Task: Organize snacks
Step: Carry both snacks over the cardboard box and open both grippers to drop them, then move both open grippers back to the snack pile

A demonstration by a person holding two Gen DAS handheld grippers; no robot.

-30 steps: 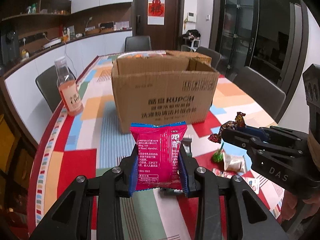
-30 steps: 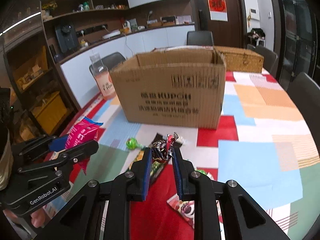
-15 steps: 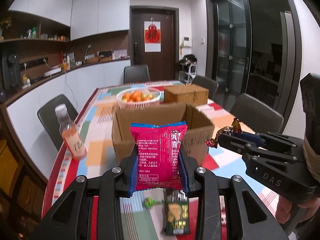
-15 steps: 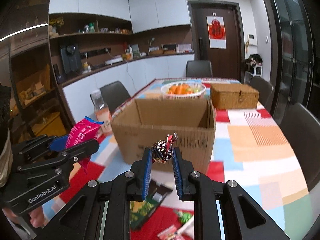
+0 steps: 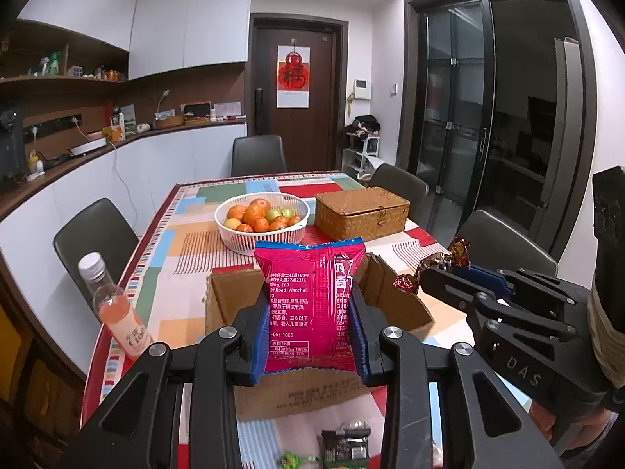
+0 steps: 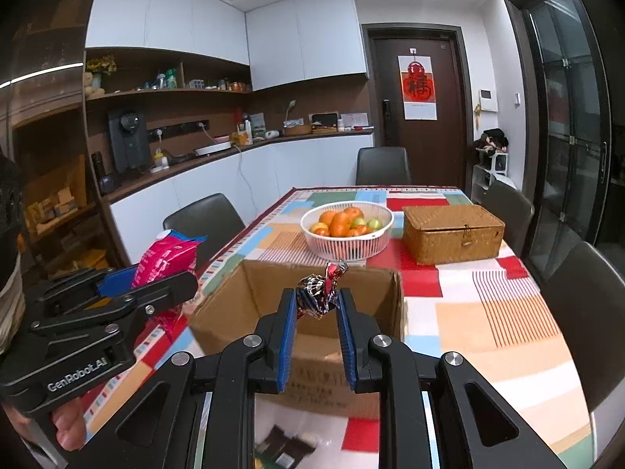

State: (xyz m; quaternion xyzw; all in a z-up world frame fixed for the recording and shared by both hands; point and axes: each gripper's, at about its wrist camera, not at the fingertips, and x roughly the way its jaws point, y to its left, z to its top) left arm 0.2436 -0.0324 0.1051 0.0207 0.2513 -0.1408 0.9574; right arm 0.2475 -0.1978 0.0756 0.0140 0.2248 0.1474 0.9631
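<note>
Box (image 6: pixel 312 305) is sitting open-topped on the counter (image 6: pixel 488 312), directly ahead of and below both tools, and that is the relation the coming drop is turning on. The left tool (image 5: pixel 310 324) is gripping a pink snack packet (image 5: pixel 310 297) upright between its blue pads, long axis standing vertical; in its own view the packet is covering the middle of the box opening, with the near cardboard wall showing underneath. The right tool (image 6: pixel 314 316) is clamping a foil-wrapped candy (image 6: pixel 318 293) by its body, twisted end pointing up, and the box mouth is lying just beyond its fingertips. Each tool is showing in the other's view: the right tool (image 5: pixel 468 289) is hanging at the right side of the box, the left tool (image 6: pixel 129 293) out at the near left corner. Judging from this, neither item is yet down inside the walls, and both seem to need a small forward-and-down reach before letting go. The right tool is looking slightly nearer to the opening's centre. More loose snacks (image 5: pixel 343 449) are lying on the counter on the near side of the box.
</note>
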